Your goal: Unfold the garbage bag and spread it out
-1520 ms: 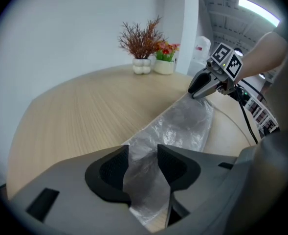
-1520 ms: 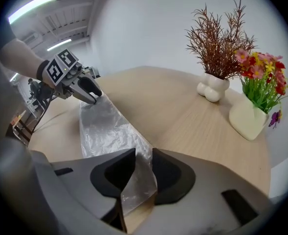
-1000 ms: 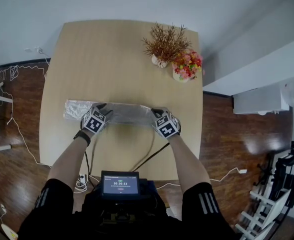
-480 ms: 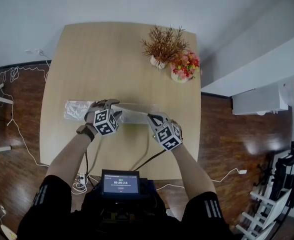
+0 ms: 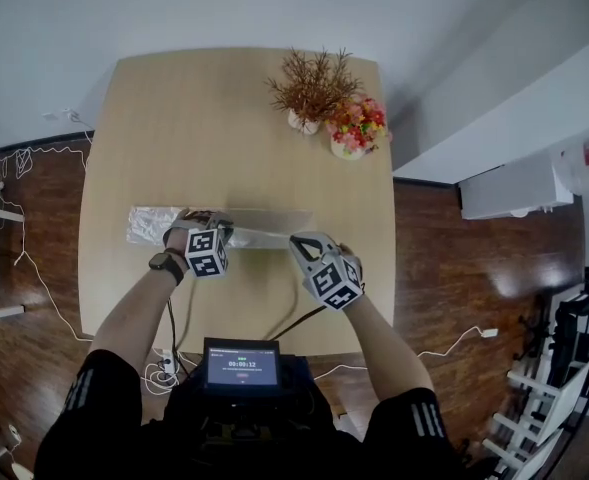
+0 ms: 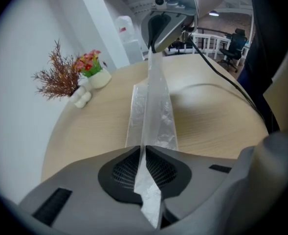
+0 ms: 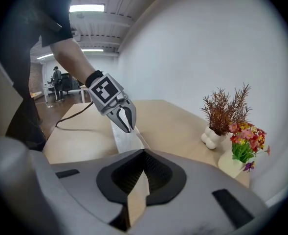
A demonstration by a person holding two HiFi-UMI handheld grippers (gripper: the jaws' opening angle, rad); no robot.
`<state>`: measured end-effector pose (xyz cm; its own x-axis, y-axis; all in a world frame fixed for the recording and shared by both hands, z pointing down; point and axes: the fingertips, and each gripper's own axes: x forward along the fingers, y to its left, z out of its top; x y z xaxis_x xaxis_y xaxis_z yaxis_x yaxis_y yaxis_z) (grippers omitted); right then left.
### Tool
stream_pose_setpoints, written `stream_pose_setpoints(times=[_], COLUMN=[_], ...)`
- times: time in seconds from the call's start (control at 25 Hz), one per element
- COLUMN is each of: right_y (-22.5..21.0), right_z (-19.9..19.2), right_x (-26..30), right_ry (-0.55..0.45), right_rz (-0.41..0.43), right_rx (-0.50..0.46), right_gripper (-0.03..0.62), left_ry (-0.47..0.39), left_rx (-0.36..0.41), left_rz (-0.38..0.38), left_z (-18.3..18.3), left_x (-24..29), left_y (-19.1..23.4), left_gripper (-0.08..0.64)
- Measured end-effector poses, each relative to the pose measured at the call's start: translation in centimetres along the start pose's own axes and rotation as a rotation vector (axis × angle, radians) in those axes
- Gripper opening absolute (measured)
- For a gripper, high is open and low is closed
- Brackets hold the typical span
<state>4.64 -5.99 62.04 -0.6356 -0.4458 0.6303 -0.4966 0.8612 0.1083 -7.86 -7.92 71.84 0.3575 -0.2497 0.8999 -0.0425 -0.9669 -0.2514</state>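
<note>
The garbage bag [image 5: 154,224] is a long, folded, translucent silvery strip lying across the wooden table [image 5: 174,118]. My left gripper [image 5: 215,231] sits near the strip's middle. Its jaws are closing, and in the left gripper view the pads [image 6: 126,168] pinch a raised fold of the bag [image 6: 153,106]. My right gripper [image 5: 300,241] is shut on the bag's right end; a flap of film [image 7: 134,199] shows between its jaws. A taut band of bag runs from the left gripper [image 6: 144,148] to the right gripper [image 6: 156,45]. The right gripper view shows the left gripper [image 7: 126,126] on the bag [image 7: 126,141].
A vase of dried brown twigs [image 5: 309,93] and a pot of colourful flowers [image 5: 354,133] stand at the table's far right. A black cable [image 5: 294,318] crosses the near edge. A small screen [image 5: 241,368] sits at my waist. Loose cables [image 5: 24,158] lie on the floor to the left.
The left gripper slid right along the strip and closed on a fold. The right gripper drew back toward me, lifting the bag's right end off the table.
</note>
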Motion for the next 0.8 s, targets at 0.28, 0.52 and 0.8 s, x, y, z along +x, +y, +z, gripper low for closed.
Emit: stream_pose_setpoints(times=[0.28,0.52,0.8], right_y=[-0.6,-1.6,-1.9], right_z=[-0.5,0.4,1.4], right_x=[-1.3,-3.3,-5.5], right_ry=[-0.012,-0.057,-0.087], right_rz=[-0.008,-0.038,-0.027], right_rx=[0.101,0.15,0.228], right_gripper=[0.038,0.073,0.178], left_ry=[-0.014,-0.03,-0.041], left_rx=[0.114,0.166,0.175], left_rz=[0.05,0.076,0.028], left_z=[1.5,2.8,3.4], left_x=[-1.7,-3.0,-2.7], left_y=[-1.2,-3.5,-7.5], left_gripper=[0.002,0.002,0.002])
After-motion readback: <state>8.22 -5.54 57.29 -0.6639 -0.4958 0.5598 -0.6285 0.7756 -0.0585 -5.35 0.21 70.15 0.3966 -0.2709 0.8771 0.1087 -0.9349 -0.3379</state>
